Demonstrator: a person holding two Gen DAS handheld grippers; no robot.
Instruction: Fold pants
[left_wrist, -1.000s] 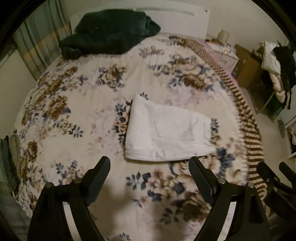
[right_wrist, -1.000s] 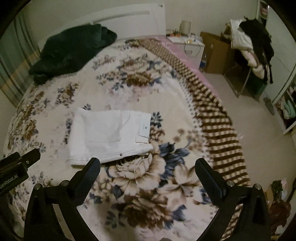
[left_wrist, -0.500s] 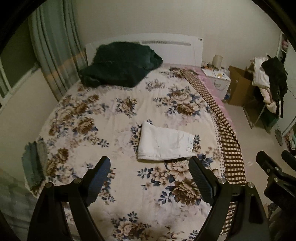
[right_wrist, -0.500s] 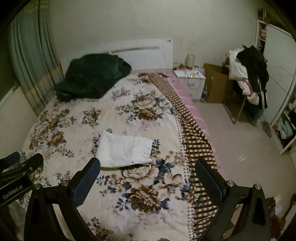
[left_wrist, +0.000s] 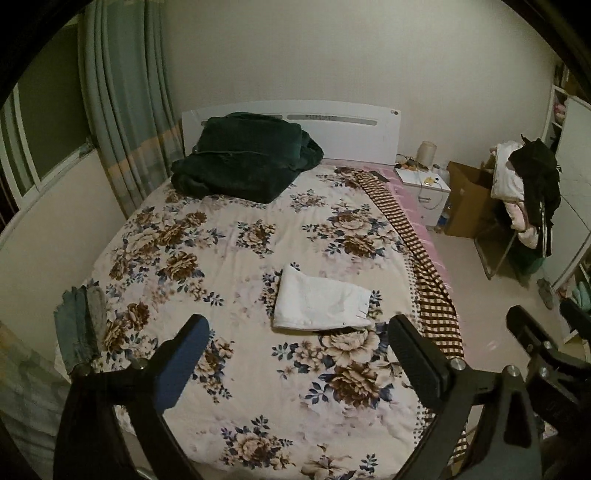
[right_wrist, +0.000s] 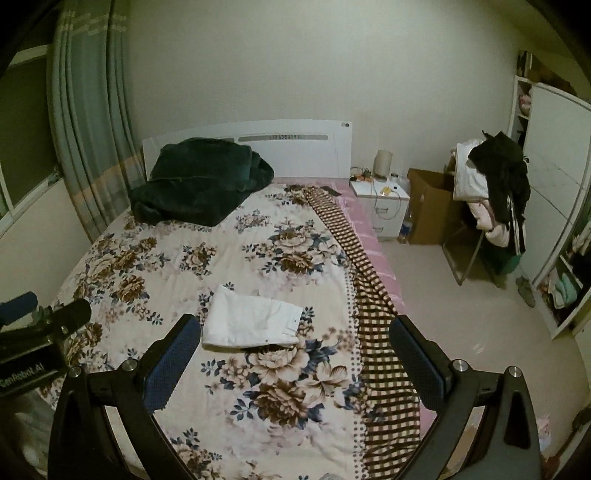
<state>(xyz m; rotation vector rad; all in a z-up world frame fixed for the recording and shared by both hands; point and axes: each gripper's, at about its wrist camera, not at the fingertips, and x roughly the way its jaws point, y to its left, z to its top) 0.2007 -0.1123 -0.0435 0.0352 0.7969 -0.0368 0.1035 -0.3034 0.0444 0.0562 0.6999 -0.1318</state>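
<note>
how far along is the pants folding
Done: the white pants lie on the floral bedspread as a compact folded rectangle, edges fairly even. In hand: nothing; the left tool and right tool are both open, empty and well clear of the pants. Left: apparently nothing for this pair, judging by the neat stack.

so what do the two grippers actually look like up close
Both the left gripper and the right gripper are matte black, with angled arms, silver bolt heads at the joints and blue textured pads on the fingers. The left gripper's body carries white lettering, seen from the right wrist.
</note>
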